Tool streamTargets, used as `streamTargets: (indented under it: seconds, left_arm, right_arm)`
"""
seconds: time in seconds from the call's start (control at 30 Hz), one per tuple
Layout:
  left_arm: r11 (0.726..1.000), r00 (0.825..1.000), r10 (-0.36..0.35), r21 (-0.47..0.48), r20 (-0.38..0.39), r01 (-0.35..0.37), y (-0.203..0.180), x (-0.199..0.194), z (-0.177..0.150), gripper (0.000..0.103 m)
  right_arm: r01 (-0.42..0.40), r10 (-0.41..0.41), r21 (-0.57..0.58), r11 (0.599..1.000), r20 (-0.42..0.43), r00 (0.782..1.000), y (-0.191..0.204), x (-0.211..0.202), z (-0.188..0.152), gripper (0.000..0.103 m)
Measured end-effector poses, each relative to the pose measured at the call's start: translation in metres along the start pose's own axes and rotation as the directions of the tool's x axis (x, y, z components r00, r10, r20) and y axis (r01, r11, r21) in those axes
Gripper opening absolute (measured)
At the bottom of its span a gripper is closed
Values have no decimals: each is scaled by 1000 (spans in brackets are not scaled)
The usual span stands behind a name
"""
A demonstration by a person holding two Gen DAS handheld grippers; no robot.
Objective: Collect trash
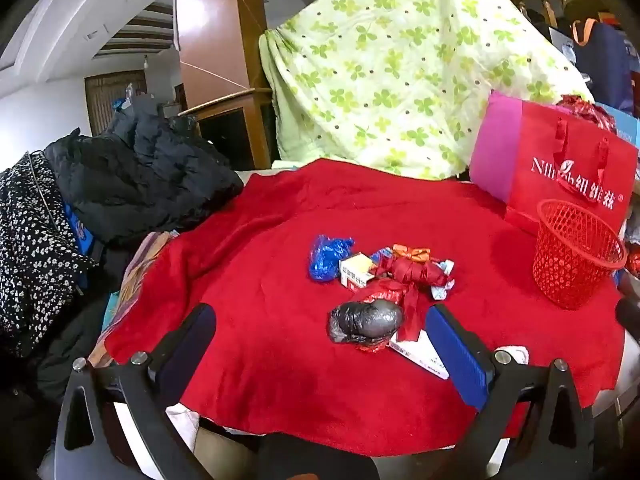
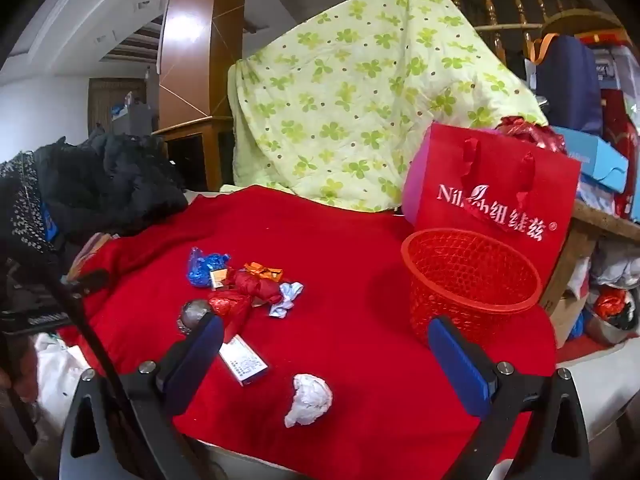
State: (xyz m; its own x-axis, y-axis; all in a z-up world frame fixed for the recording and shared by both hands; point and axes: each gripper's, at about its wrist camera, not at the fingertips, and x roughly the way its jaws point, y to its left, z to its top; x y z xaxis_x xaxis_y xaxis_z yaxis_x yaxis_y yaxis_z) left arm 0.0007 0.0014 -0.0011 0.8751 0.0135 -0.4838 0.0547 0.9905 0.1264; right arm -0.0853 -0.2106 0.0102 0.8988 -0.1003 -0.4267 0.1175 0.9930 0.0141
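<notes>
Trash lies in a heap on the red cloth (image 1: 280, 240): a blue foil wrapper (image 1: 328, 256), a small white and red box (image 1: 356, 274), a red ribbon bundle (image 1: 412, 274), an orange wrapper (image 1: 412, 254) and a crumpled black bag (image 1: 366, 322). A flat white box (image 2: 243, 365) and a white paper ball (image 2: 309, 400) lie nearer. The red mesh basket (image 2: 472, 284) stands to the right, also in the left wrist view (image 1: 576, 256). My left gripper (image 1: 320, 344) is open and empty, just short of the black bag. My right gripper (image 2: 326, 360) is open and empty above the paper ball.
A red gift bag (image 2: 496, 204) stands behind the basket. A green clover quilt (image 2: 360, 100) hangs at the back. Dark jackets (image 1: 132, 176) are piled at the left. Boxes and clutter (image 2: 600, 160) fill the right side. The table's front edge is close below both grippers.
</notes>
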Motion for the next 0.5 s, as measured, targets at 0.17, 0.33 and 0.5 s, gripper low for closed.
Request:
streamTargets:
  seconds: [0.17,0.33,0.5]
  left_arm:
    - [999,999,-33,-6,39,33,9,-23,3,103]
    - [999,999,-39,10,0,39,2,-23,8,103]
    - [999,999,-44,8,-10,44,2,-25,8,103]
  right_arm:
    - [18,-18,9,1000,-34,999,-9,1,2,103]
    - [38,-38,-1,999,-60,997,-2,1,0,103]
    - [45,-45,0,999,-60,997,1,1,-1,103]
